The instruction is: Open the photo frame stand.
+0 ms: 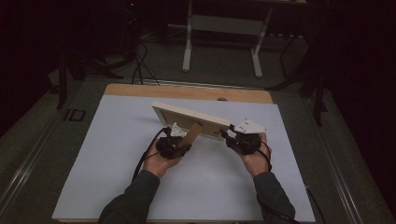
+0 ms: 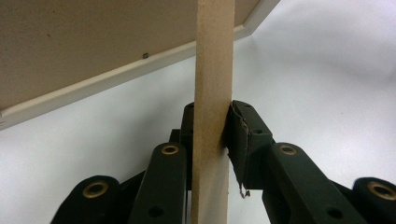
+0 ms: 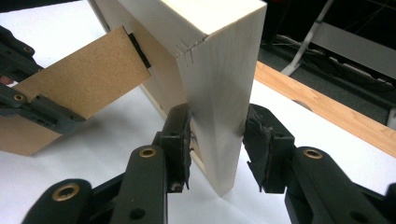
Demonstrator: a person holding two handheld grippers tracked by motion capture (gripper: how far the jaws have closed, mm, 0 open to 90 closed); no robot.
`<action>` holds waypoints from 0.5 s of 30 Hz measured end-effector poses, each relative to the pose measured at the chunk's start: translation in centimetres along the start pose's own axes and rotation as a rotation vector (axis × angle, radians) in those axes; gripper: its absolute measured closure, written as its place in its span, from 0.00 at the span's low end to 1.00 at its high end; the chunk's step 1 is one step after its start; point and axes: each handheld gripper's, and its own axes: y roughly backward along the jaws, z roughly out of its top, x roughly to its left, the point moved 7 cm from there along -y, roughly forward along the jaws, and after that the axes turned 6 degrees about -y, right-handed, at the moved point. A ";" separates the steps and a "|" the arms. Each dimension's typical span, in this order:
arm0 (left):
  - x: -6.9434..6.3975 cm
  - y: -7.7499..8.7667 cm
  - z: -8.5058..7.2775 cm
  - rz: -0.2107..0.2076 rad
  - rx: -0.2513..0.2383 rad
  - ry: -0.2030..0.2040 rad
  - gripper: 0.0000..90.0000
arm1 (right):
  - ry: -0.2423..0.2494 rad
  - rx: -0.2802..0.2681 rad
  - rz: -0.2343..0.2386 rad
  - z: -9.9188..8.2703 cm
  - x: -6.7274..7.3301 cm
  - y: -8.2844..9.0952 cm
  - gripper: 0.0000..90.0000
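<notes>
I hold the picture frame (image 1: 191,119) upright by its corner in my right gripper (image 3: 217,140), so my left gripper (image 2: 212,135), clamped on its stand flap (image 2: 214,70), can swing it behind the frame.

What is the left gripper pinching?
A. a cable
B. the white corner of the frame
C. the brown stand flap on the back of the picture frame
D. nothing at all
C: in the left gripper view the left gripper has its jaws pressed on both faces of the thin brown stand flap, which hinges off the back of the picture frame; the right gripper holds the frame's pale corner.
</notes>
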 end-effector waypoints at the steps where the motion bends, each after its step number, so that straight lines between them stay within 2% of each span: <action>1: 0.0 0.0 0.0 0.000 0.000 0.000 0.86 | 0.004 0.000 0.000 0.0 0.0 0.0 0.68; 15: -0.3 -0.1 -0.5 -0.008 0.003 0.005 0.86 | -0.002 -0.013 0.018 -0.4 0.3 0.2 0.67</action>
